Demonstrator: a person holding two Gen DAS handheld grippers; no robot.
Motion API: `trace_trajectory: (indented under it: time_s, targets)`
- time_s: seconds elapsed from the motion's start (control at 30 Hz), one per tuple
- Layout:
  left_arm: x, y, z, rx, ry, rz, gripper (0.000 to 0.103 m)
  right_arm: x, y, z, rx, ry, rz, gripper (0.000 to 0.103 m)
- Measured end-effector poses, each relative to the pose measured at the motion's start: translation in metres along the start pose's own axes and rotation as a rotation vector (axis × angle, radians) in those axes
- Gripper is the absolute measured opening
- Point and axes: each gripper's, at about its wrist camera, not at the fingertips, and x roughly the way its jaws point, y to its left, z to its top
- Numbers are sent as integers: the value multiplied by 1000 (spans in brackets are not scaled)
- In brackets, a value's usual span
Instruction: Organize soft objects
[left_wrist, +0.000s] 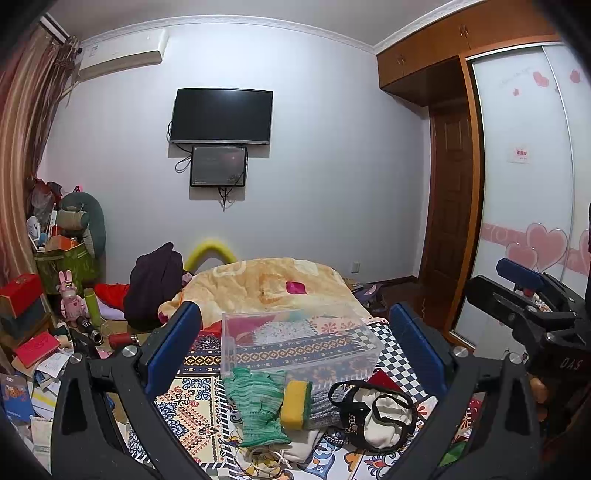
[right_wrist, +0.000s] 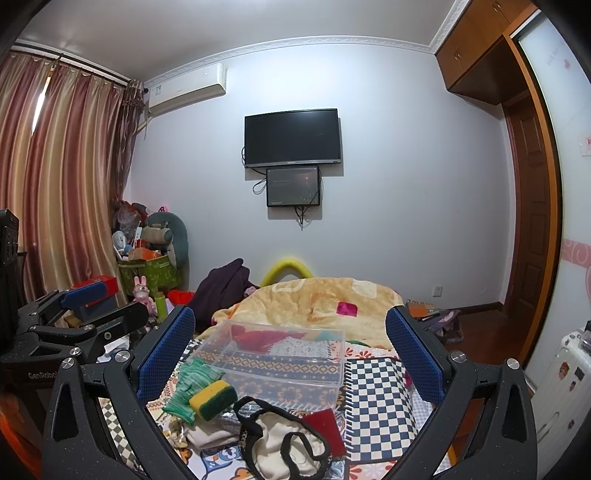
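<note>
Blue-padded L tool (left_wrist: 295, 343) & R tool (right_wrist: 290, 349) both spread wide, empty, over clear bin (right_wrist: 275, 360), sponge (right_wrist: 213, 400).

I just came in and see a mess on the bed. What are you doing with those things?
Tidying soft things. Both tongs, left and right, are open and hold nothing. The green glove, yellow sponge and cream bag lie in a pile on the patterned bedspread, just in front of the clear plastic box.
</note>
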Motion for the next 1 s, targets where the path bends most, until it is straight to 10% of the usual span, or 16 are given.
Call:
trace_trajectory:
  time_s: [1.0]
  targets:
    - [0, -3, 5, 0, -5, -4, 103, -7, 0, 11, 5, -9, 2, 103]
